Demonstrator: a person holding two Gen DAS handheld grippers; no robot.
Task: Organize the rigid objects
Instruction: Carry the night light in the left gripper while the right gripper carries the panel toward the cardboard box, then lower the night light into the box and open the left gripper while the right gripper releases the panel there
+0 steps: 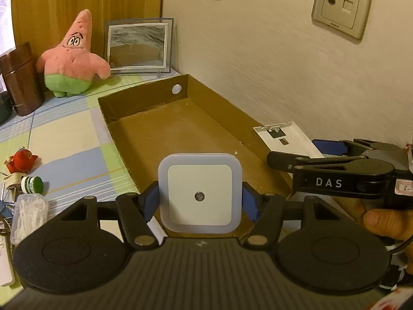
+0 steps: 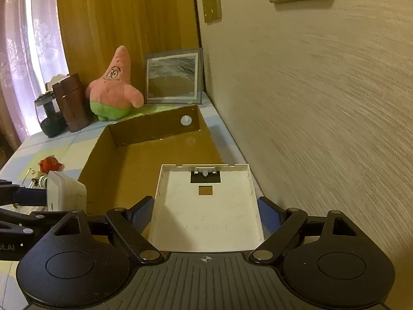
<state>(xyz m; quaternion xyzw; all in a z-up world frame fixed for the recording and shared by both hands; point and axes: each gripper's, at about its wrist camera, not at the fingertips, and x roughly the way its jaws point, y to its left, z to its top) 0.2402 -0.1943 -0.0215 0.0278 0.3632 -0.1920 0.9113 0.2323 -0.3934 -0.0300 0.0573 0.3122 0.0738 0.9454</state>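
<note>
My left gripper (image 1: 200, 201) is shut on a white square night light (image 1: 200, 193), held over the near end of the brown cardboard box (image 1: 165, 129). The light also shows in the right wrist view (image 2: 64, 192). My right gripper (image 2: 206, 214) is shut on a flat white plastic cover (image 2: 206, 206), held over the box's (image 2: 144, 160) near right corner by the wall. The cover (image 1: 281, 137) and right gripper (image 1: 291, 159) show at the right of the left wrist view. The box floor is bare.
A pink star plush (image 1: 72, 59), a framed picture (image 1: 139, 46) and a brown cylinder (image 1: 22, 77) stand beyond the box. A red toy (image 1: 20, 160), a small bottle (image 1: 32, 184) and a clear packet (image 1: 29, 211) lie left on the checked cloth. The wall runs close on the right.
</note>
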